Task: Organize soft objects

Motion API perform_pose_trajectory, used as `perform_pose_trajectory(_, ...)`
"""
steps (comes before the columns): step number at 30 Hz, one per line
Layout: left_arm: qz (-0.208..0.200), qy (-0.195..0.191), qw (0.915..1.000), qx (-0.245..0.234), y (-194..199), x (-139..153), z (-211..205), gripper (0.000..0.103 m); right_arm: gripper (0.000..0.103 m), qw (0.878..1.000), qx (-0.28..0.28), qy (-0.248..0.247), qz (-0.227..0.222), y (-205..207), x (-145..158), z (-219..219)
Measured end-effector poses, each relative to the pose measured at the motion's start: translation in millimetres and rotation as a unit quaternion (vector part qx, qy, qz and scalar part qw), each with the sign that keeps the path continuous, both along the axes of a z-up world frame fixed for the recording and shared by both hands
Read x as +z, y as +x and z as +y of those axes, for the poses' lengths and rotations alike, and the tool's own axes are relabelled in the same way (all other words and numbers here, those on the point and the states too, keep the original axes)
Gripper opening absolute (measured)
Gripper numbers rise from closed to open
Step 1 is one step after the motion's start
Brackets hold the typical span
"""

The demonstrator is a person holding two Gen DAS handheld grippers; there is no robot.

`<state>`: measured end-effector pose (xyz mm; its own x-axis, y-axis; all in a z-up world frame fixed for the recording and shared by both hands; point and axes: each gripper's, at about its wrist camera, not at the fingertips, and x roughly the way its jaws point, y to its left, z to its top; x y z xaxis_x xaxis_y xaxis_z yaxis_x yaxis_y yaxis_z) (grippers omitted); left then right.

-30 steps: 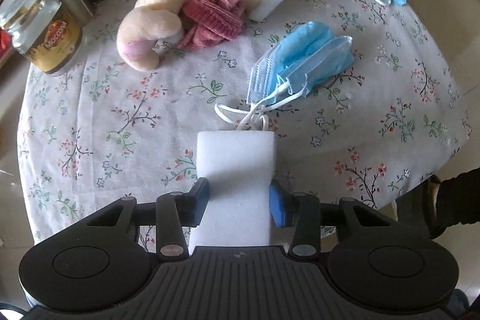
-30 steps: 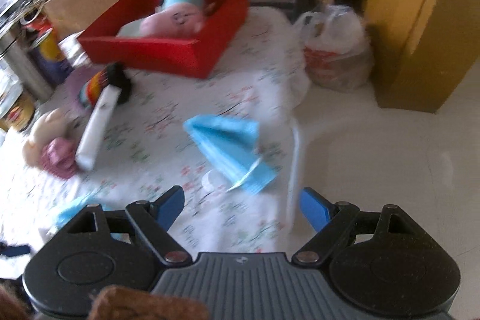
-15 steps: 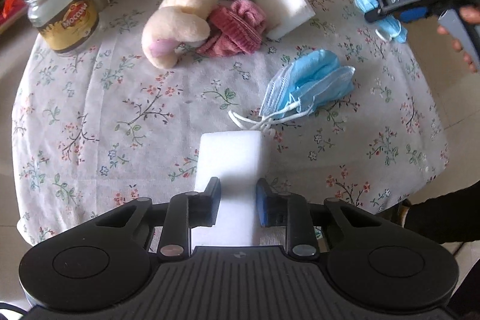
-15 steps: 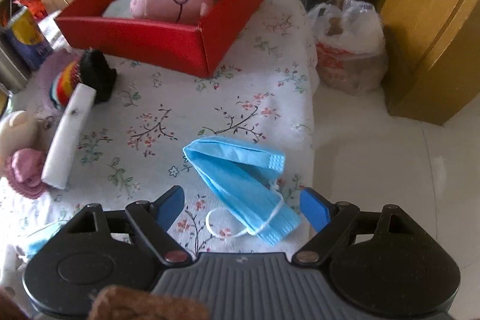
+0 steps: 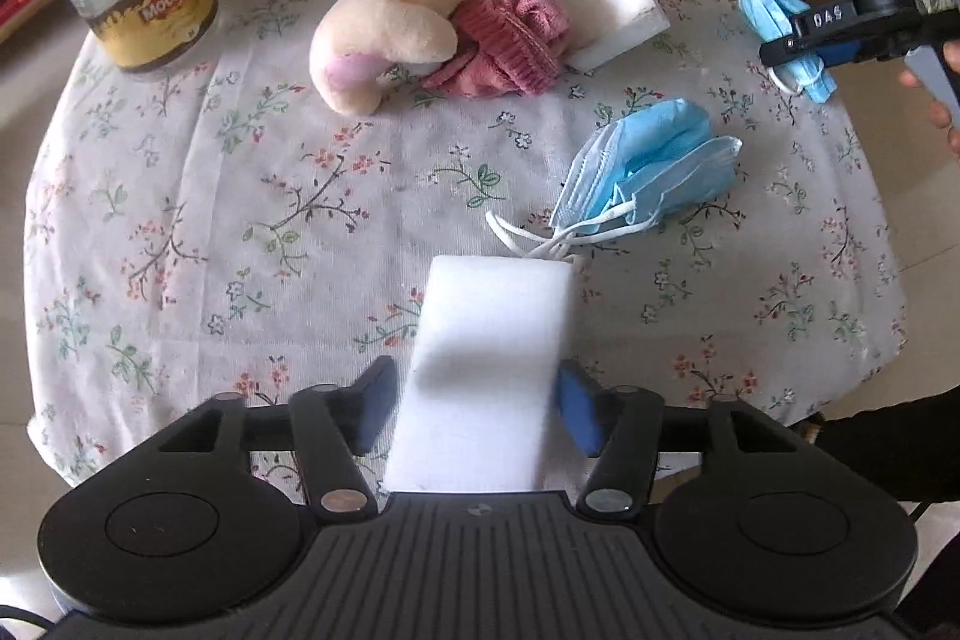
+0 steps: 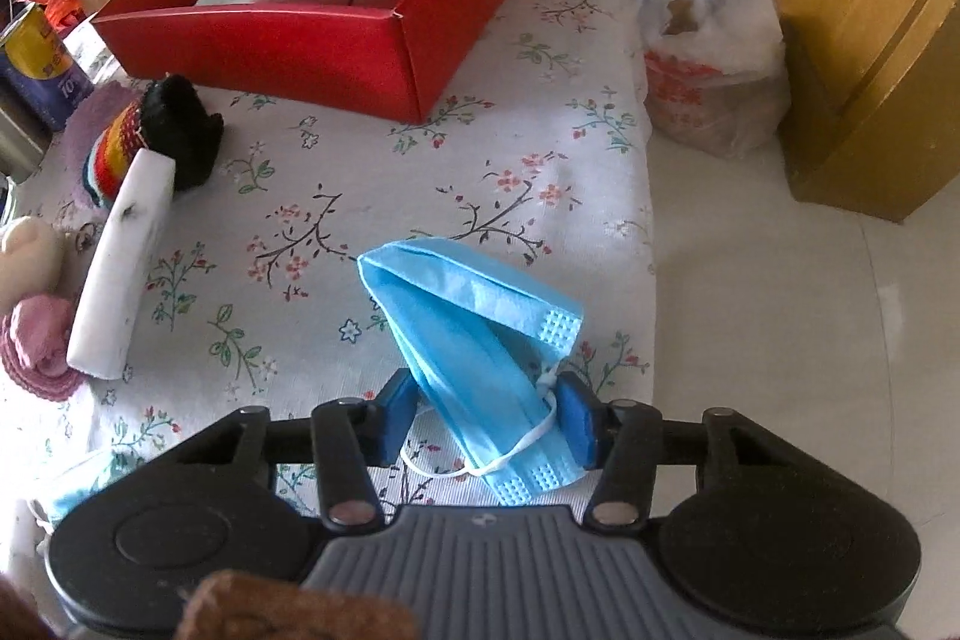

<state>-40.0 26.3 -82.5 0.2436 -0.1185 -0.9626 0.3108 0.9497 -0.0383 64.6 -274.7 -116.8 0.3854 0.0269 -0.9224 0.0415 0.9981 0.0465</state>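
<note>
A floral cloth is covering the worktop point(image 6: 360, 196), which is standing on pale floor tiles beside a wooden cabinet point(image 6: 870, 40). The left gripper point(image 5: 477, 403), its jaws just opened, is straddling a white sponge block point(image 5: 486, 358) without pressing. The right gripper point(image 6: 486, 415), just closing, is pinching a folded blue mask point(image 6: 474, 328) near the worktop's edge, before the red box point(image 6: 312, 40).

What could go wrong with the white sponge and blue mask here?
The left gripper has just been opening around the white sponge, which may drop or tip. The right gripper, jaws just closing, pinches the blue face mask near its end; the thin cloth could slip free.
</note>
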Motion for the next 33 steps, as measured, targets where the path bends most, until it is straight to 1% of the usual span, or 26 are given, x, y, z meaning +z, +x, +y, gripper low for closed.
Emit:
perform_pose_trajectory(1,-0.003,0.009,1.0000,-0.001,1,-2,-2,0.073,0.021,1.000,-0.002,0.003,0.000,0,0,-1)
perform_pose_trajectory(3,0.001,0.021,0.9998,-0.006,3,-7,-6,0.074,0.021,1.000,-0.005,0.007,0.000,1,0,-3)
perform_pose_trajectory(5,0.017,0.014,0.9997,-0.003,5,-14,-7,0.074,0.021,1.000,-0.006,0.009,-0.001,1,0,-4)
perform_pose_trajectory(6,0.025,0.015,0.9996,-0.004,4,-17,-9,0.071,0.021,1.000,-0.006,0.009,-0.001,1,0,-4)
perform_pose_trajectory(7,0.034,0.017,0.9993,-0.005,4,-22,-12,0.064,0.021,1.000,-0.006,0.009,-0.002,1,0,-4)
perform_pose_trajectory(8,0.041,0.019,0.9989,-0.006,4,-26,-13,0.064,0.021,1.000,-0.006,0.009,-0.002,1,0,-4)
perform_pose_trajectory(9,0.036,0.025,0.9990,-0.009,2,-26,-15,0.062,0.021,1.000,-0.006,0.008,-0.003,1,0,-4)
perform_pose_trajectory(10,0.030,0.030,0.9990,-0.014,1,-26,-17,0.056,0.021,1.000,-0.005,0.008,-0.003,1,0,-4)
perform_pose_trajectory(11,0.028,0.028,0.9991,-0.014,1,-25,-17,0.056,0.021,1.000,-0.006,0.008,-0.004,0,0,-4)
perform_pose_trajectory(13,0.035,0.013,0.9993,-0.007,2,-24,-15,0.052,0.020,1.000,-0.008,0.011,-0.004,0,0,-4)
perform_pose_trajectory(15,0.033,0.008,0.9994,-0.006,2,-22,-14,0.052,0.015,1.000,-0.009,0.018,-0.002,0,2,-6)
perform_pose_trajectory(19,0.028,-0.008,0.9996,-0.001,4,-13,-13,0.052,0.009,1.000,-0.009,0.027,-0.002,-2,4,-5)
perform_pose_trajectory(26,0.009,-0.063,0.9979,0.014,10,11,-5,0.052,0.000,0.998,-0.018,0.054,-0.005,-7,9,-8)
perform_pose_trajectory(31,-0.004,-0.119,0.9926,0.026,12,32,5,0.052,0.000,0.995,-0.025,0.089,-0.028,-12,25,-12)
perform_pose_trajectory(33,-0.008,-0.134,0.9904,0.033,13,38,9,0.052,0.000,0.993,-0.026,0.105,-0.039,-14,32,-11)
